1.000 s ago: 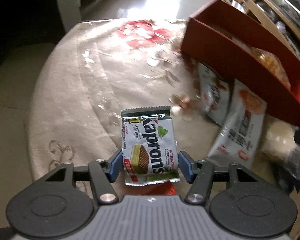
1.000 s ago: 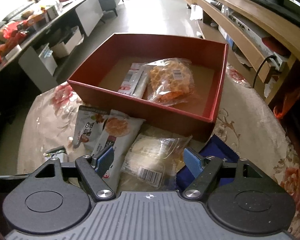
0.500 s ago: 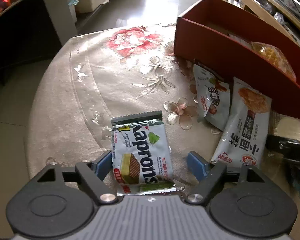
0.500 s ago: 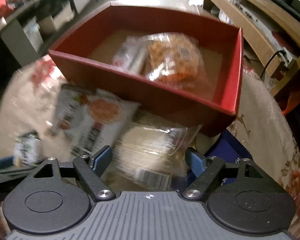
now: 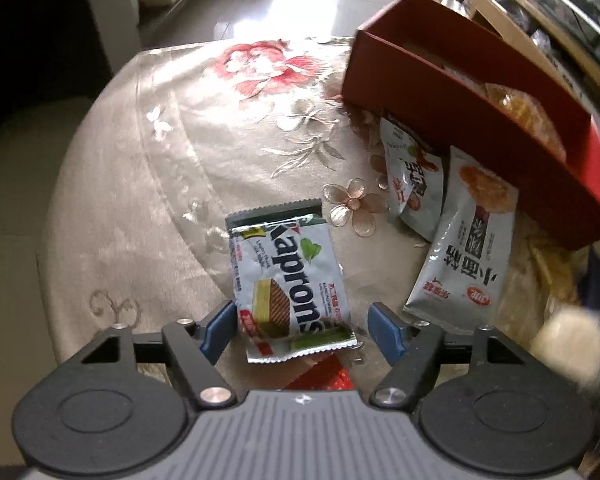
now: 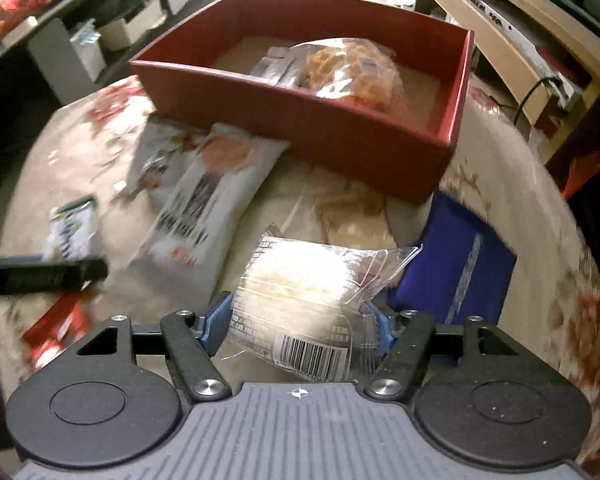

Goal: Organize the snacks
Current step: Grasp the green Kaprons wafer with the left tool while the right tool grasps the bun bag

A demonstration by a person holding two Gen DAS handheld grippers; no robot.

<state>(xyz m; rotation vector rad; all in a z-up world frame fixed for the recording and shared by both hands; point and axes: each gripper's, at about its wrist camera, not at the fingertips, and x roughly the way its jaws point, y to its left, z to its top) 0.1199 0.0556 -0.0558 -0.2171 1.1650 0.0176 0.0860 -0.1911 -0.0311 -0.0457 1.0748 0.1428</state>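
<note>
A silver and green Kaprons wafer packet point(image 5: 288, 276) lies flat on the tablecloth between the blue pads of my left gripper point(image 5: 300, 328). Its jaws are closing, with a gap still on the right side. In the right wrist view a clear bag with a pale bun point(image 6: 300, 284) sits between the pads of my right gripper point(image 6: 298, 324). These jaws are closing too, and both pads touch the plastic. The red box point(image 6: 300, 128) stands behind and holds an orange snack bag point(image 6: 352, 68) and a small packet.
Two white snack packets point(image 5: 468, 248) point(image 5: 414, 184) lie against the red box point(image 5: 460, 120). A blue packet point(image 6: 456, 264) lies right of the bun bag. A red packet point(image 6: 60, 328) lies near the table's front edge, and a wooden shelf unit stands behind the box.
My left jaws let go of the wafer packet, spread wide, then narrowed again around it. My right gripper dropped onto the bun bag and closed in on its sides.
</note>
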